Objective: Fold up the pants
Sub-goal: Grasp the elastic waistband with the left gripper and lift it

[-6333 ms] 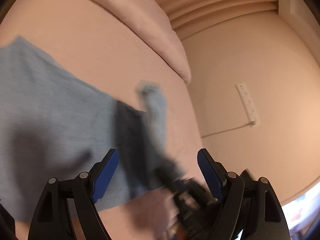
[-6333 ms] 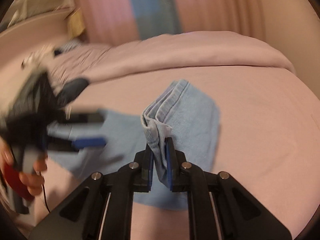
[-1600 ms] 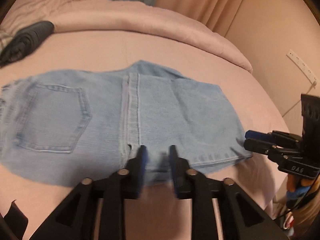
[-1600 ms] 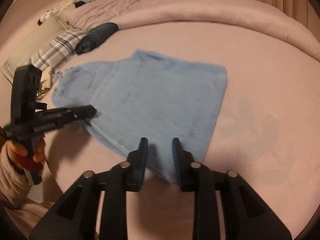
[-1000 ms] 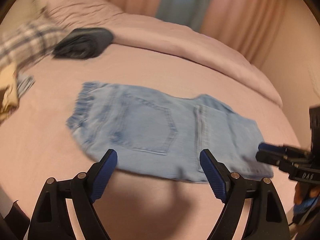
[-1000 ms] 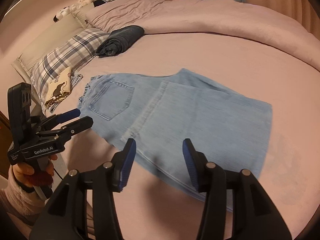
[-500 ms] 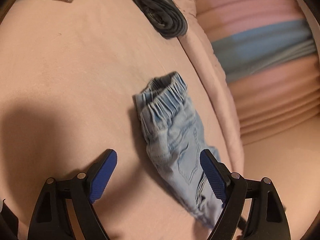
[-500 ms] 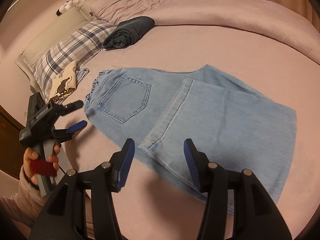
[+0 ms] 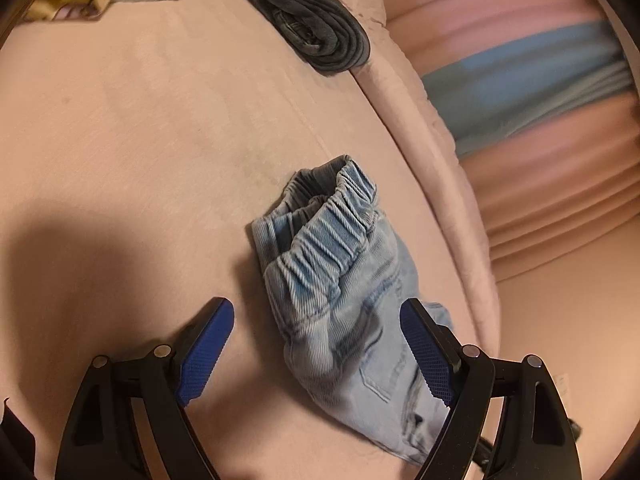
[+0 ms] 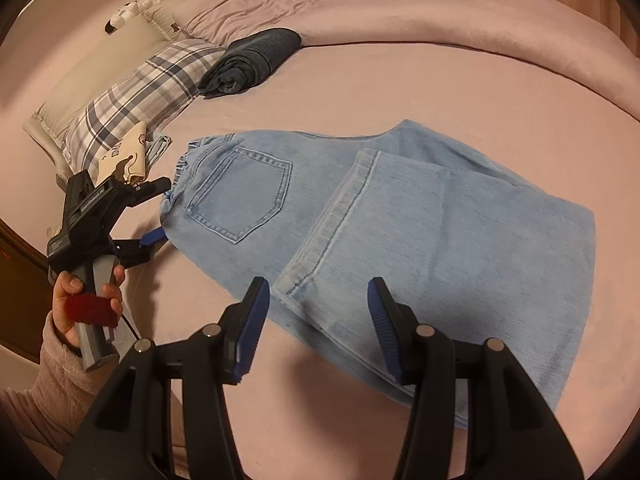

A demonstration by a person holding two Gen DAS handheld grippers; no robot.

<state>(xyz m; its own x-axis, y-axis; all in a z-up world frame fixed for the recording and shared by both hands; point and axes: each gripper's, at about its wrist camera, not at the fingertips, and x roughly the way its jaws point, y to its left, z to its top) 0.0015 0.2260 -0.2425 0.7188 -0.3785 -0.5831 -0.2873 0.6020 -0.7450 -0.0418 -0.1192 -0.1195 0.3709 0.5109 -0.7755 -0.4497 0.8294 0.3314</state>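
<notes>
- The bed (image 10: 360, 80) is covered with a pink sheet, and a rolled pink duvet (image 10: 400, 12) lies along its far side.
- A plaid pillow (image 10: 132, 92) lies at the far left, and just beside it sits a dark folded garment (image 10: 252, 60).
- The jeans (image 10: 400, 216) lie flat in the middle of the bed, back side up — light blue denim, the legs already folded over so the hem crosses the middle, near the back pocket (image 10: 244, 196).
- The waistband (image 9: 324, 236) is elastic and gathered; it points to the left edge of the bed.
- The left gripper (image 10: 154, 212) is at the waistband, its jaws wide open on both sides of the band and holding nothing.
- The right gripper (image 10: 316, 320) hovers over the near edge by the hem, jaws about half open, also empty — the cloth lies under it, not between the pads.
- My judgement: denim is soft but fairly thick and a little heavy, so it will hang and bend, not slide easily on the sheet.
- I think the good places to grip are the bunched waistband on the left and the doubled near edge on the right, taking all layers together so the fold does not open.
</notes>
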